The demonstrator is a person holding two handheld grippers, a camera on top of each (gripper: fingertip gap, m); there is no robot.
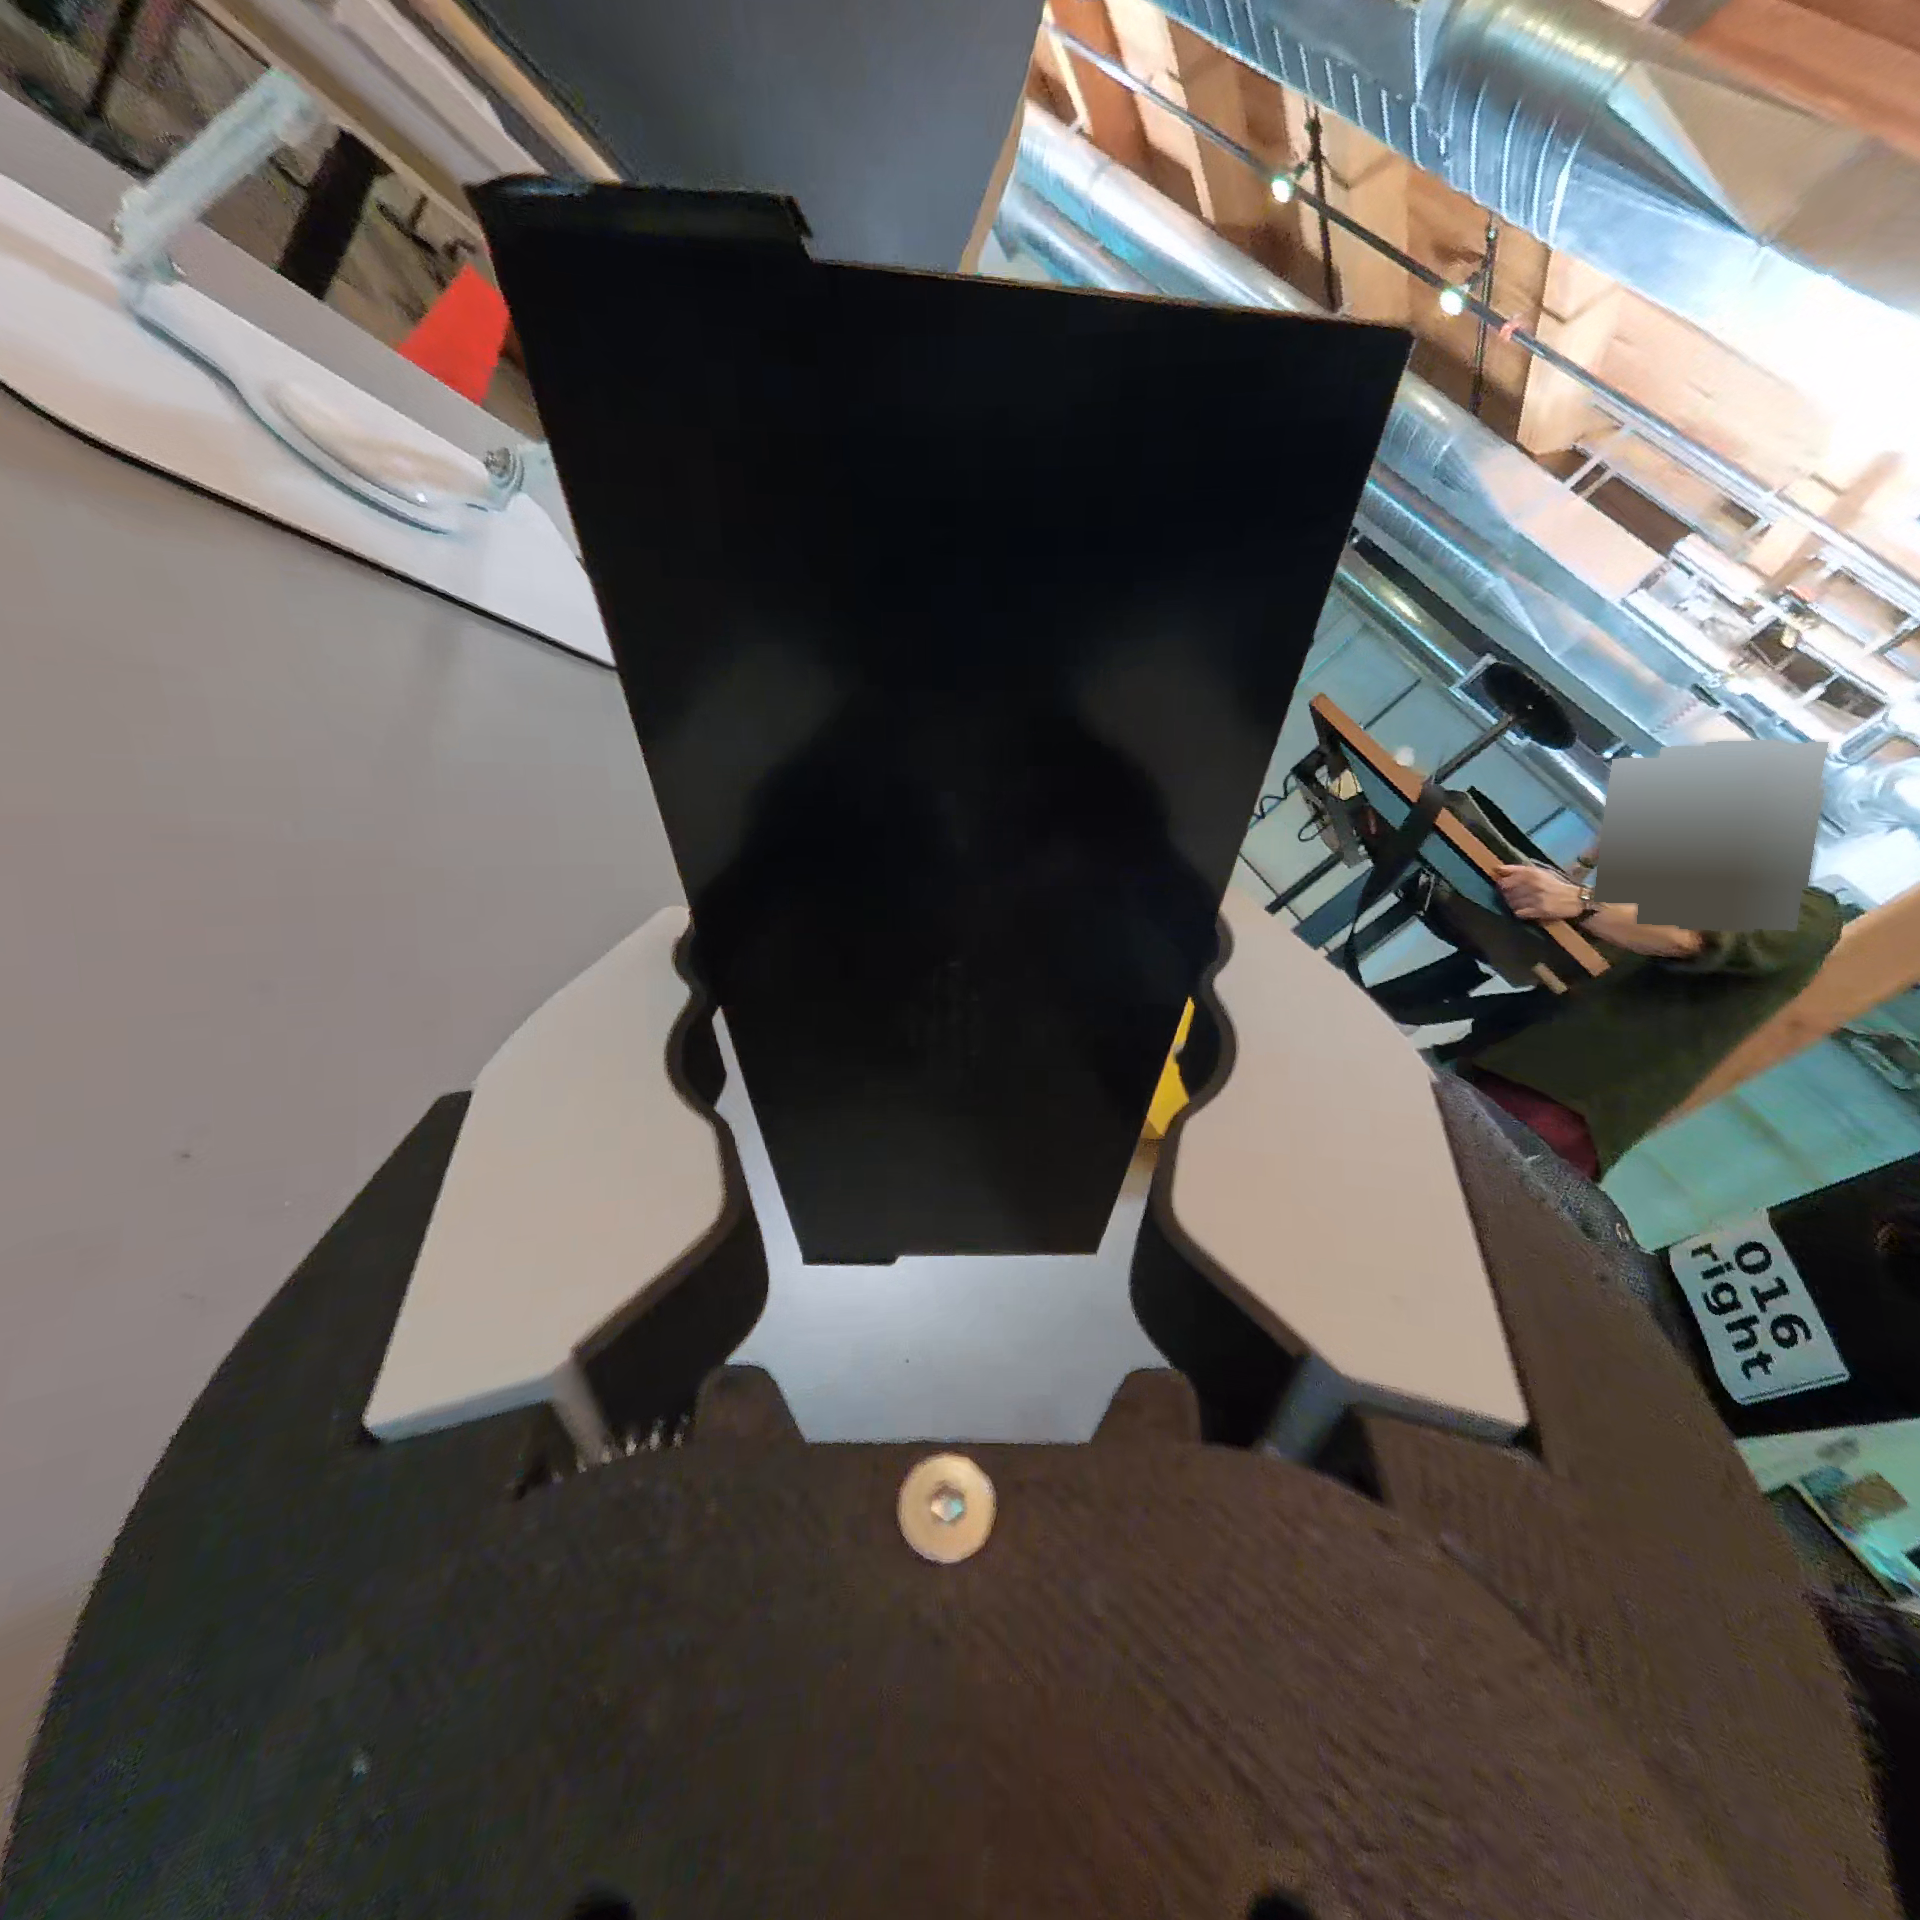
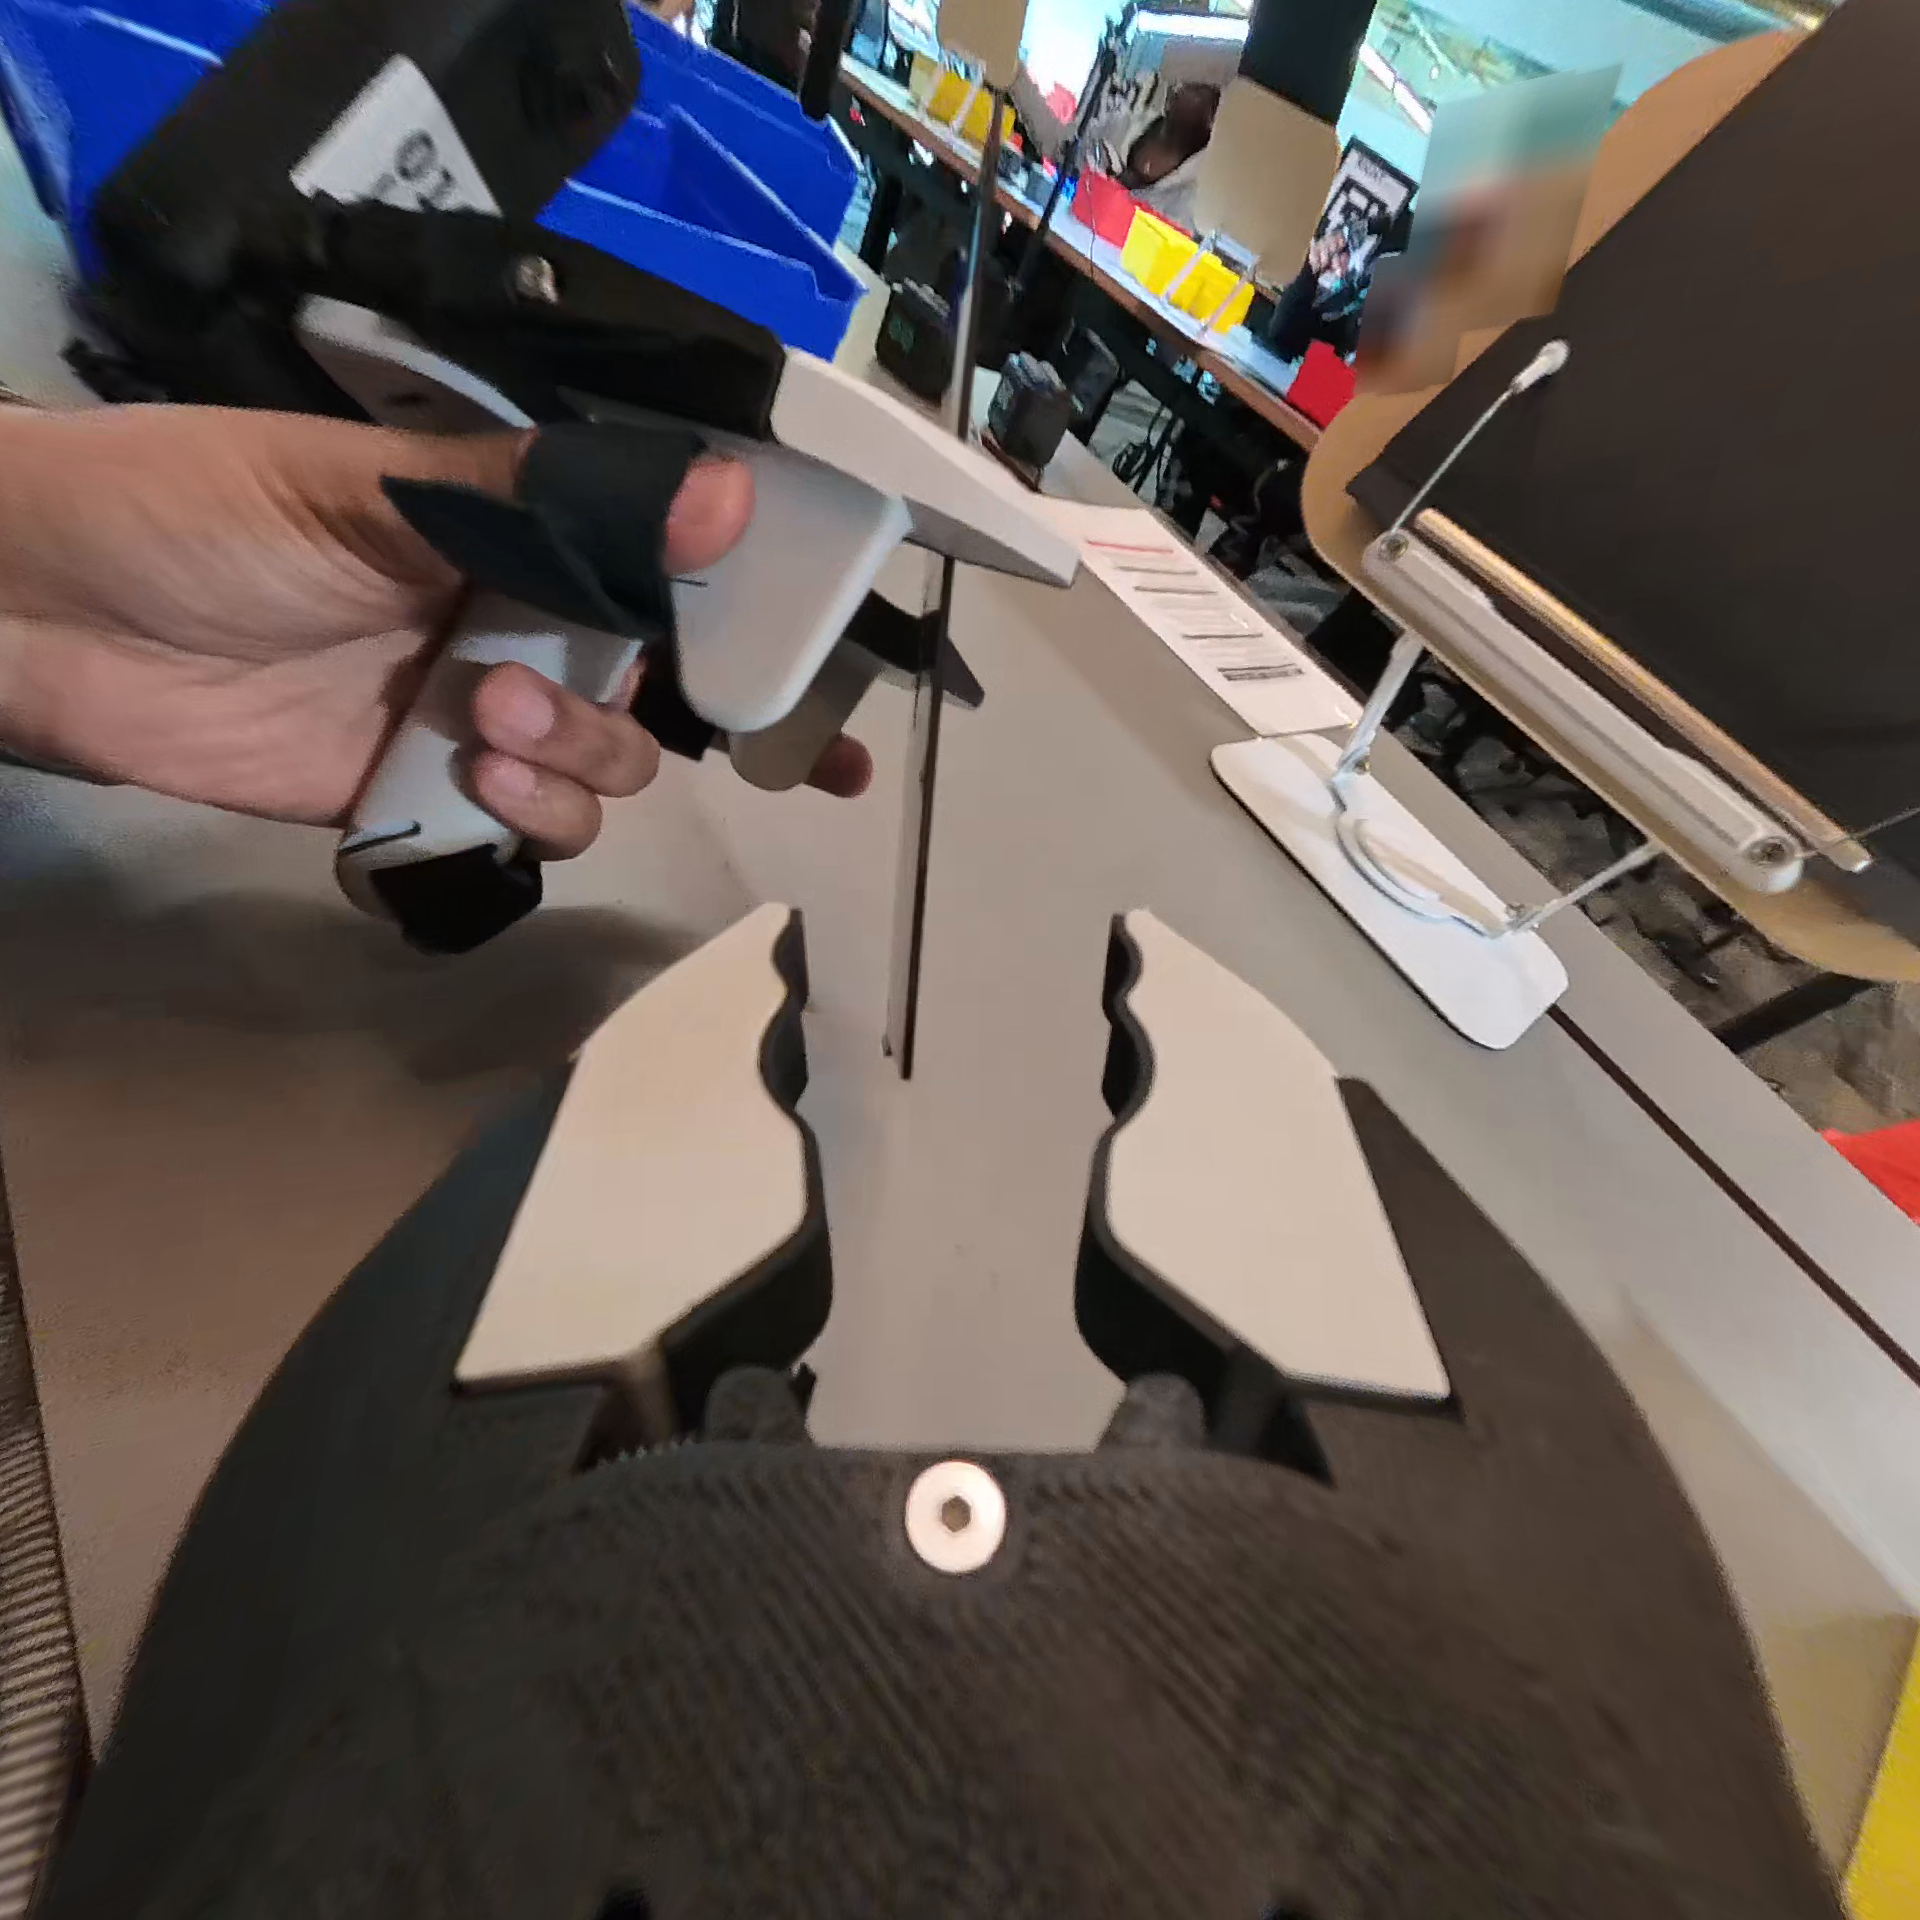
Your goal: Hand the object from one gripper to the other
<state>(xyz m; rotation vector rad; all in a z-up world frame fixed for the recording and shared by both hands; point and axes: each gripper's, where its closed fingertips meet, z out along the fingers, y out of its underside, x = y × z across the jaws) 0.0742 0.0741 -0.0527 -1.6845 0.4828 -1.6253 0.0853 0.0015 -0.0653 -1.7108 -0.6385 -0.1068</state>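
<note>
black panel (image 1: 935,675) clamped in left gripper (image 1: 951,997); right gripper (image 2: 956,997) wide, empty, edge between fingers — square up before closing

Both tongs, left tongs (image 1: 951,997) and right tongs (image 2: 956,1023), have white fingers with wavy black inner edges; textured black bodies; one silver screw (image 2: 955,1517) each; a black strap crosses the hand (image 2: 312,613).

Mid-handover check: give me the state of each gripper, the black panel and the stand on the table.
Left gripper: shut on the black panel.
Right gripper: open, panel's lower edge between its jaws, untouched.
Black panel: held upright, off the table, edge-on to the right wrist view.
Wire stand: upright on its white base.
</note>
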